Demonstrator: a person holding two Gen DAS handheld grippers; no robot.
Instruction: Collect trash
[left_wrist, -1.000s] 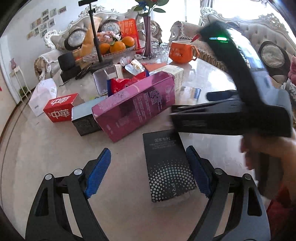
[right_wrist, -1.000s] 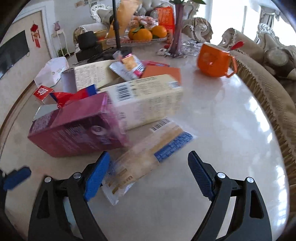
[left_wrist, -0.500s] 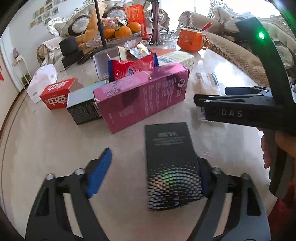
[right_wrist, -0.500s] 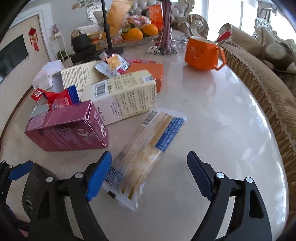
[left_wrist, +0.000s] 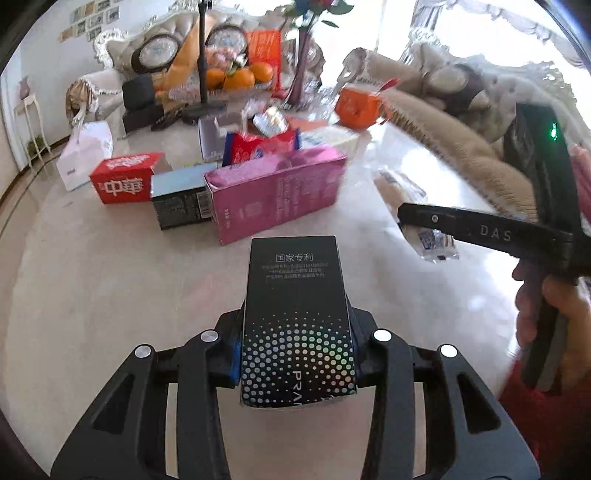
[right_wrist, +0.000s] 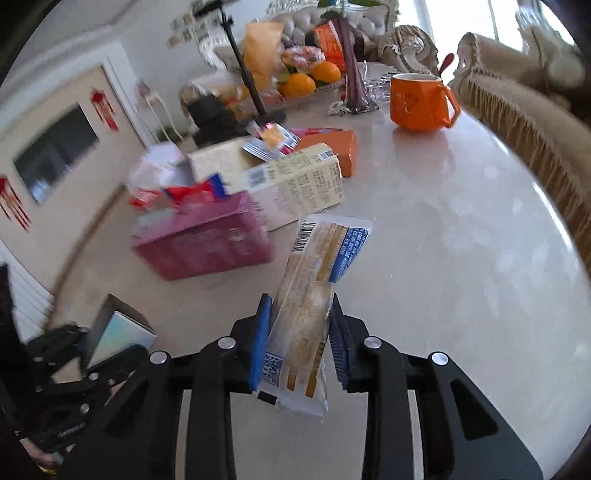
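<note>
My left gripper (left_wrist: 295, 350) is shut on a black box with a dotted pattern (left_wrist: 295, 295) and holds it above the marble table (left_wrist: 92, 295). My right gripper (right_wrist: 301, 339) is shut on a long snack wrapper with a blue stripe (right_wrist: 314, 291), lifted off the table; the wrapper's end also shows in the left wrist view (left_wrist: 432, 243). More trash lies behind: a pink box (left_wrist: 277, 192), a small black box (left_wrist: 181, 199), a red box (left_wrist: 125, 181), a red wrapper (left_wrist: 258, 147) and a cream carton (right_wrist: 295, 184).
An orange mug (right_wrist: 421, 103), a purple vase (right_wrist: 351, 85), a fruit tray with oranges (left_wrist: 236, 77), a tripod stand (left_wrist: 203, 74) and a tissue pack (left_wrist: 85, 151) stand at the back. A fringed sofa (right_wrist: 535, 122) borders the table's right side.
Both grippers have shut. The left one closed on the black box and lifted it; the right one closed on the snack wrapper and raised it off the table.
</note>
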